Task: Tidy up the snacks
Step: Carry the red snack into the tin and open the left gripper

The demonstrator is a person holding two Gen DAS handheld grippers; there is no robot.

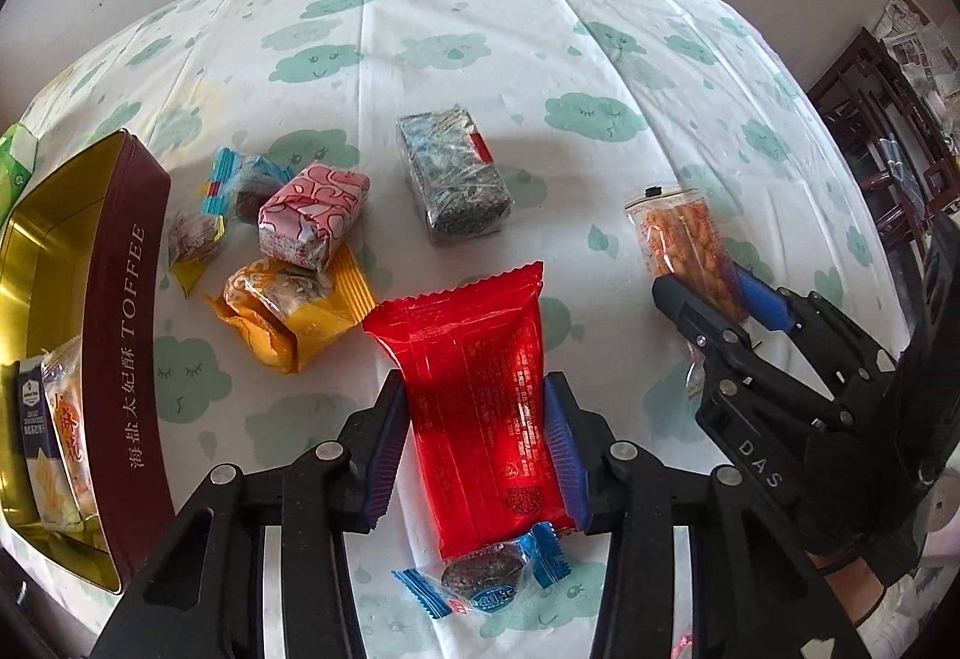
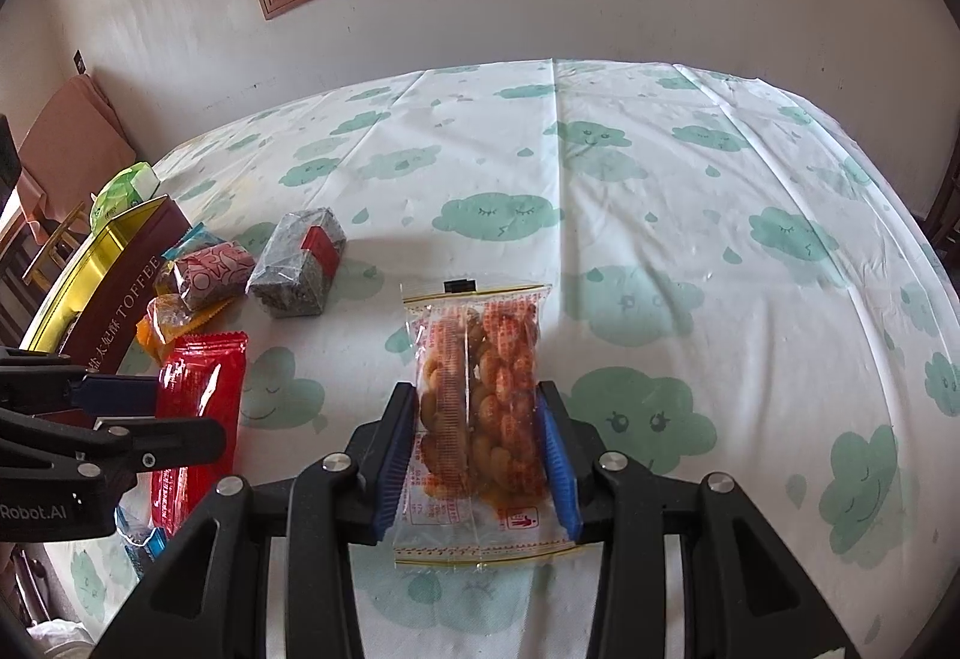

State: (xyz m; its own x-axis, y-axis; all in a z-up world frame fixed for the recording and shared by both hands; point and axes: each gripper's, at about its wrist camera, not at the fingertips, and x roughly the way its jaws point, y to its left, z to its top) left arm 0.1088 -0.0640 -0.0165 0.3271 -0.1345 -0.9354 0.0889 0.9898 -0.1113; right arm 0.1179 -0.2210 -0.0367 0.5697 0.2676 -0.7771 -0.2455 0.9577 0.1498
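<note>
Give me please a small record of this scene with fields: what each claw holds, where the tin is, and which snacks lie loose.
left claw: shut on red packet
right claw: shut on clear packet of orange snacks
toffee tin: open, on the left side of the table, some packets already inside
loose snacks beside tin: pink packet, yellow packet, dark wrapped block
near left claw: blue-wrapped candy, under the red packet's lower end
tablecloth: white with green clouds
</note>
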